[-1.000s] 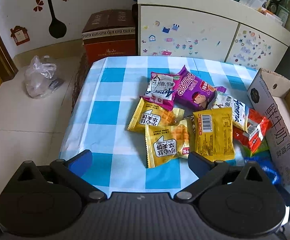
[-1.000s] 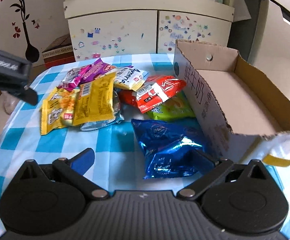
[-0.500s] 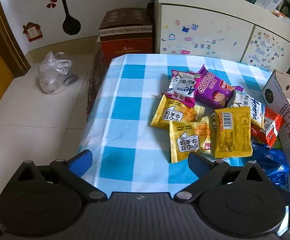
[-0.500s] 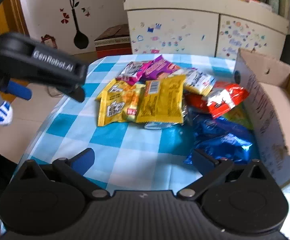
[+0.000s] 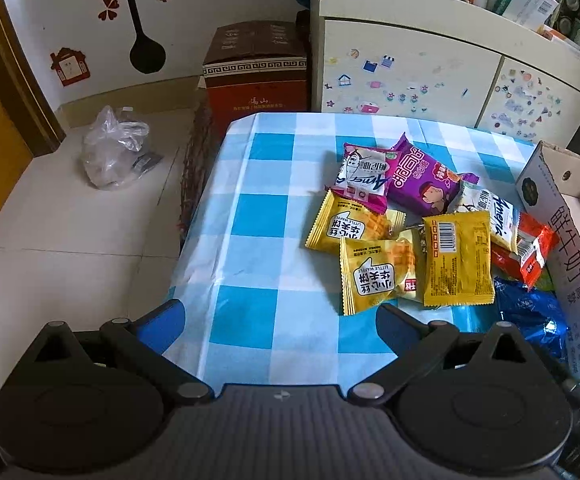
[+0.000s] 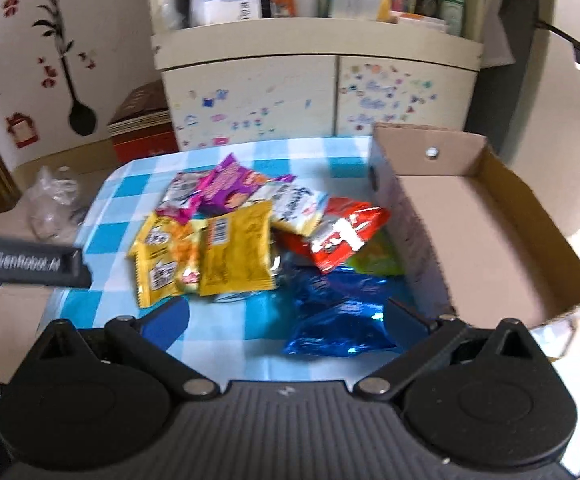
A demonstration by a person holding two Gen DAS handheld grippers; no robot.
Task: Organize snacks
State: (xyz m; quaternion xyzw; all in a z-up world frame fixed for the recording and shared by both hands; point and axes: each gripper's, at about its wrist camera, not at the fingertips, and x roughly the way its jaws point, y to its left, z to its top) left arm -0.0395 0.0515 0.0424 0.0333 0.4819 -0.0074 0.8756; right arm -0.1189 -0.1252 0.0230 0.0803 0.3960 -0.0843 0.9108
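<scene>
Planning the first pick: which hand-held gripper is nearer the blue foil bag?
Right hand-held gripper: blue foil bag lies between its fingers. Left hand-held gripper sits left of it.

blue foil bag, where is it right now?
Right wrist view: the blue foil bag lies on the tablecloth beside the cardboard box, just ahead of the right claw.

- The left gripper (image 5: 278,326) drew back and rose; the table edge, the floor and the plastic bag (image 5: 116,148) came into its view.
- The right gripper (image 6: 286,320) pulled back from the blue packet (image 6: 338,316), which now lay ahead of its open fingers.
- The cardboard box (image 6: 490,216) showed more fully.
</scene>
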